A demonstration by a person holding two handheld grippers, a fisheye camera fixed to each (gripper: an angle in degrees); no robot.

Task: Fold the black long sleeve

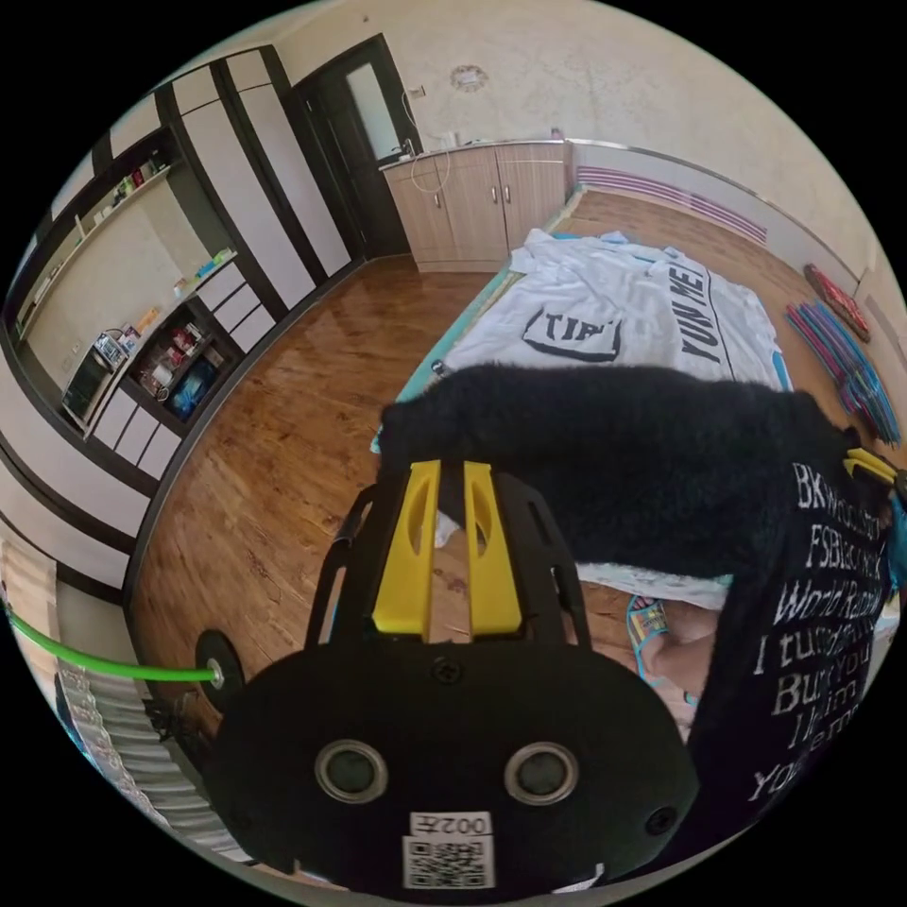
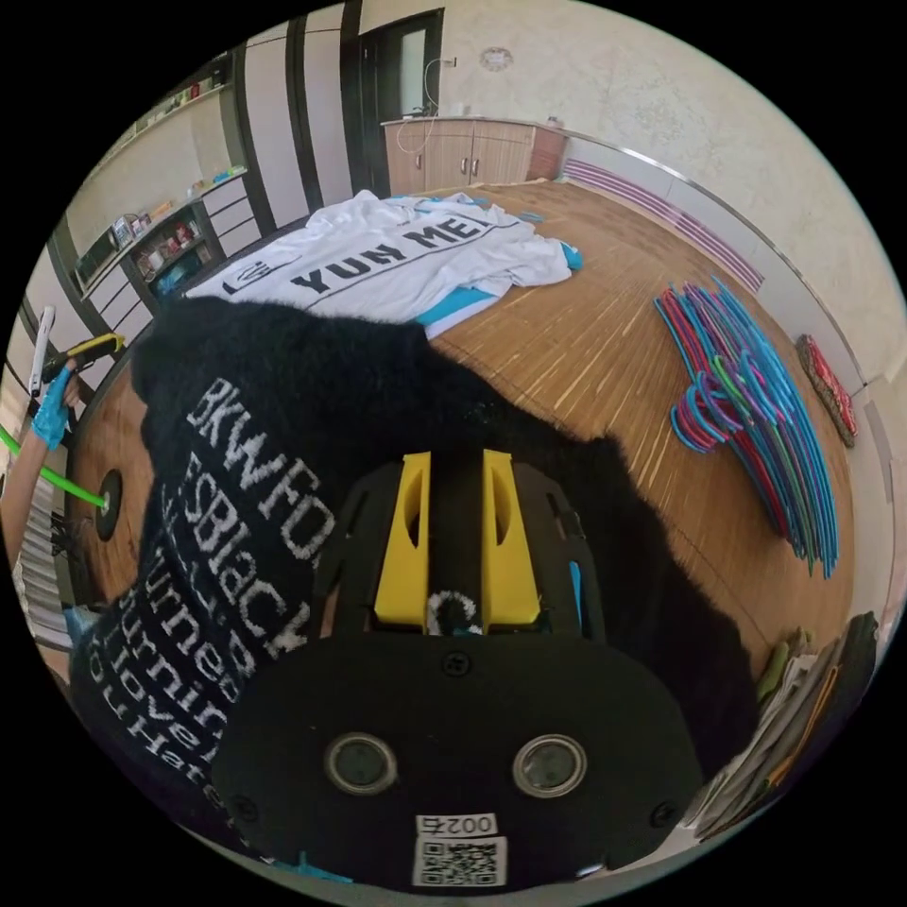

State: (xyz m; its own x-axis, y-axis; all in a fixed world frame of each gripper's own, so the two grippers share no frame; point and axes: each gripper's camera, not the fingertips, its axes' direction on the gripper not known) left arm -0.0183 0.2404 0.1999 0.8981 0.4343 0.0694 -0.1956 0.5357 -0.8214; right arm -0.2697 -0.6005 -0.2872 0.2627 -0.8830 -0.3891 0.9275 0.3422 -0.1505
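Observation:
The black long sleeve point(image 1: 642, 453) is fuzzy, with white lettering on its front, and hangs stretched in the air between both grippers. My left gripper point(image 1: 450, 468) is shut on one upper edge of it, yellow jaws close together. In the right gripper view the same black long sleeve point(image 2: 312, 397) drapes over and around my right gripper point(image 2: 456, 463), whose yellow jaws pinch the fabric. The left gripper point(image 2: 90, 350) appears far left in that view, held in a blue-gloved hand. The right gripper's yellow tip point(image 1: 874, 465) peeks out at the garment's far edge in the left gripper view.
A white shirt point(image 2: 397, 250) with black lettering lies spread on the bamboo-matted surface point(image 2: 605, 359). A pile of coloured hangers point(image 2: 756, 406) lies to its right. Wooden floor point(image 1: 274, 453), shelving point(image 1: 161, 350) and cabinets point(image 1: 482, 198) lie beyond. A person's sandalled foot point(image 1: 661, 633) stands below the garment.

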